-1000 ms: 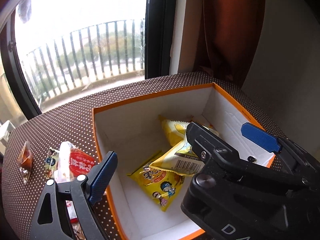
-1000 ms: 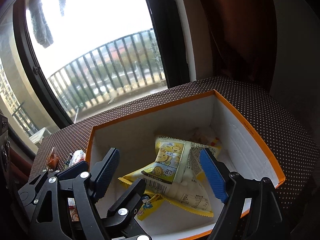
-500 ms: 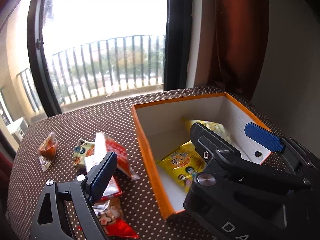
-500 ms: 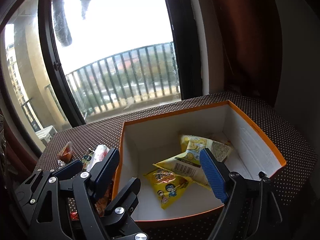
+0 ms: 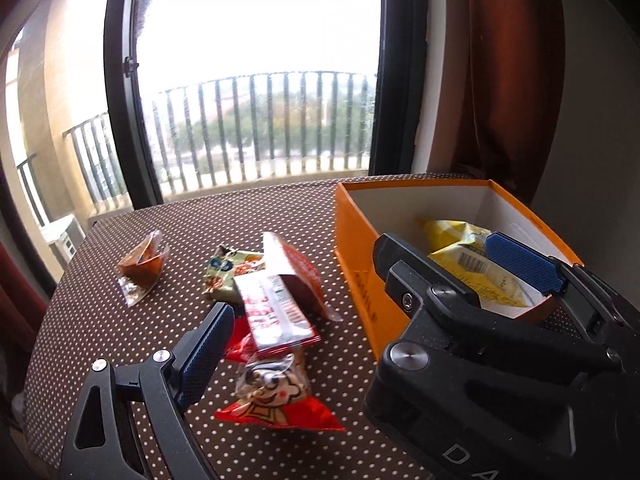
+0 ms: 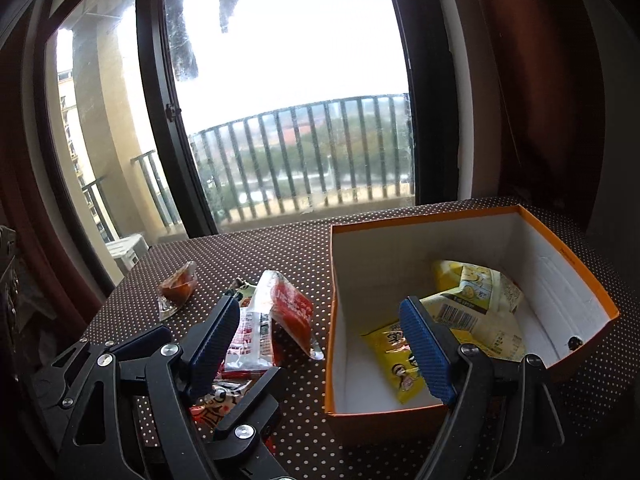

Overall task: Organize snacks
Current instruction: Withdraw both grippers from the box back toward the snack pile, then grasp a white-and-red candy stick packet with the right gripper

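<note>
Snack packets on table, between wide-apart left hand-held gripper jaws, untouched

Bright daylight is pouring through a large window standing well ahead of the jaws, its dark frame running up on the left and a balcony railing with trees showing beyond the glass. A reddish-brown curtain is hanging ahead and to the right of the jaws, beside a pale wall. Below the jaws, a brown tablecloth with white dots is covering the table and stretching toward the window.
</note>
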Tool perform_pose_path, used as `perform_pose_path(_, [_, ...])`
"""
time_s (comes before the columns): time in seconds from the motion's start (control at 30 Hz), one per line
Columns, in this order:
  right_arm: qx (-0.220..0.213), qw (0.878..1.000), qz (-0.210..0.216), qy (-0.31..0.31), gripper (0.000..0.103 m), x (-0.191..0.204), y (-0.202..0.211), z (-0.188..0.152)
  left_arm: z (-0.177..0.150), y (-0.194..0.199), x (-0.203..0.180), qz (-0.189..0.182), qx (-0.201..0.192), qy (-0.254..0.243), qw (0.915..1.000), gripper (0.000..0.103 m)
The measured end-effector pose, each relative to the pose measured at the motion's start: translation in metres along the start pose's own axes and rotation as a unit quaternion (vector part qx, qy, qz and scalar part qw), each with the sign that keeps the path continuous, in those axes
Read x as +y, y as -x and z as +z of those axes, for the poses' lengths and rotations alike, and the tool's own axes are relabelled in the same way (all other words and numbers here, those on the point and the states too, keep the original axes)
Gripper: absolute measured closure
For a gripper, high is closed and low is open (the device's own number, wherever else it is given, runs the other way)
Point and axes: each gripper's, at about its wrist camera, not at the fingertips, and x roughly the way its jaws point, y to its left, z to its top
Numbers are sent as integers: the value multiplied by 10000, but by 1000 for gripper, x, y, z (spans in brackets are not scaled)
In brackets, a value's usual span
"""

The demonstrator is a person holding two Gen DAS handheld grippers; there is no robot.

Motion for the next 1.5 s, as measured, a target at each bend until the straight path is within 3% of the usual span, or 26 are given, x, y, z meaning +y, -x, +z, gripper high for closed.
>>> perform_pose_path(0.5, [63, 9989, 173, 430, 18, 54, -27, -14, -26, 11, 64, 306, -43, 358, 9989, 11])
perform_pose_path(0.9, [596, 9950, 468, 651, 19, 87, -75, -25, -41, -20, 103, 502, 301, 775, 9953, 11])
perform_pose_path(1.23, [1232, 9894, 419, 646, 37, 89, -120, -38, -50, -54, 116, 480, 717, 961, 9916, 11])
perform_pose_path(1.5, [1532, 9863, 286, 537, 41, 77, -142, -43, -51, -73, 117, 441, 866, 994, 9903, 11])
